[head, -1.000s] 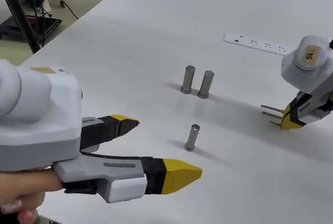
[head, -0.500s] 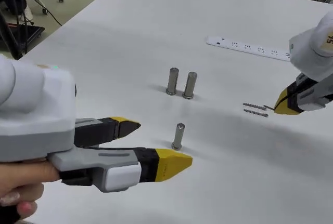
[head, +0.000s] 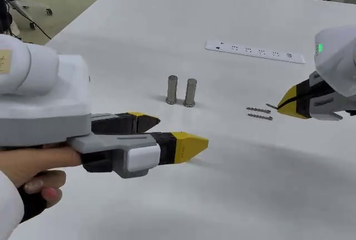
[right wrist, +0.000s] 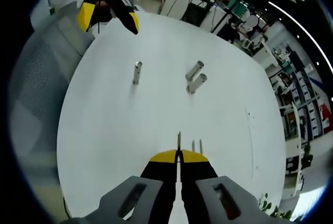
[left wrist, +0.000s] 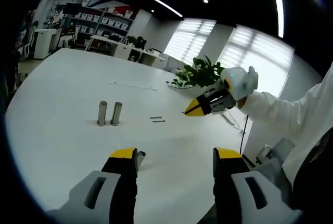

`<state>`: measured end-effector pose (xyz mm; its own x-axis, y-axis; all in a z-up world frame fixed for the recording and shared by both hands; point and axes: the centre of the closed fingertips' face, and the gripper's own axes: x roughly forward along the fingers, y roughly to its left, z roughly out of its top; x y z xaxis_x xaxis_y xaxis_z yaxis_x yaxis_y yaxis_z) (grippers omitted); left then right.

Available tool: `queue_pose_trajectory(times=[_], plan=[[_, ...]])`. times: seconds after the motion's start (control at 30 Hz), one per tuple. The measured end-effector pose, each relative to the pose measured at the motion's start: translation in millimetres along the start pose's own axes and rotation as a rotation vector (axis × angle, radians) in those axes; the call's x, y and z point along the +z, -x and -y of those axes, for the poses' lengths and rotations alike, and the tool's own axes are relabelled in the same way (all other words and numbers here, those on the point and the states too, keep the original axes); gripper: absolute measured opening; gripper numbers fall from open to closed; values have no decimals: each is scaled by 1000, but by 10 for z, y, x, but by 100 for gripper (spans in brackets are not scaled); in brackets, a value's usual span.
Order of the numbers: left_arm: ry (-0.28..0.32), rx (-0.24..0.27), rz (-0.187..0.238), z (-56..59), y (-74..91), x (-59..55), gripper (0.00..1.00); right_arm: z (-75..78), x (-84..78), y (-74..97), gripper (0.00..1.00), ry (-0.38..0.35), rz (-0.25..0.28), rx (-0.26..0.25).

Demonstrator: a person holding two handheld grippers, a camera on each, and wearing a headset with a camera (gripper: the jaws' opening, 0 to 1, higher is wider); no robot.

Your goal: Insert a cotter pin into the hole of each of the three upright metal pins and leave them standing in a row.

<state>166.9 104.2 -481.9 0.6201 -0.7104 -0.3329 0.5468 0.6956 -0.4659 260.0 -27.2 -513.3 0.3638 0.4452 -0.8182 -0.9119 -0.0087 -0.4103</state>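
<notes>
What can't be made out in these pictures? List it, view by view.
- Third metal pin: in the head view it is hidden behind the left gripper; in the left gripper view it is partly covered by that gripper's jaw.
- Holes in the paired metal pins: too small to see in all views.
- Cotter pin in the right gripper: its gripped end is hidden between the shut jaws.

A: Pins?
B: Two steel pins (head: 172, 89) upright, side by side. Third pin (right wrist: 137, 72) upright, well apart.
A: Cotters?
B: Two cotters (head: 258, 110) lie flat, parallel. Third cotter (right wrist: 179, 140) nipped in right gripper (right wrist: 178, 154).
</notes>
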Motion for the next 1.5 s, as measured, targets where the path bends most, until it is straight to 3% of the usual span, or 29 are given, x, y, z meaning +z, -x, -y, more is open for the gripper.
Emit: queue_pose_trajectory(times=[0.27, 0.57, 0.93, 1.2, 1.5], plan=[[0, -47, -14, 115, -215, 38, 49, -123, 123, 117, 0, 5, 59, -77], [4, -89, -32, 210, -456, 69, 41, -319, 321, 197, 0, 36, 106, -125], [65, -149, -60, 312, -641, 75, 26, -499, 574, 225, 0, 53, 169, -139], [89, -194, -85, 400, -690, 30, 13, -558, 646, 249, 0, 71, 186, -137], [149, -226, -77, 462, -707, 47, 5, -586, 696, 262, 0, 81, 199, -146]])
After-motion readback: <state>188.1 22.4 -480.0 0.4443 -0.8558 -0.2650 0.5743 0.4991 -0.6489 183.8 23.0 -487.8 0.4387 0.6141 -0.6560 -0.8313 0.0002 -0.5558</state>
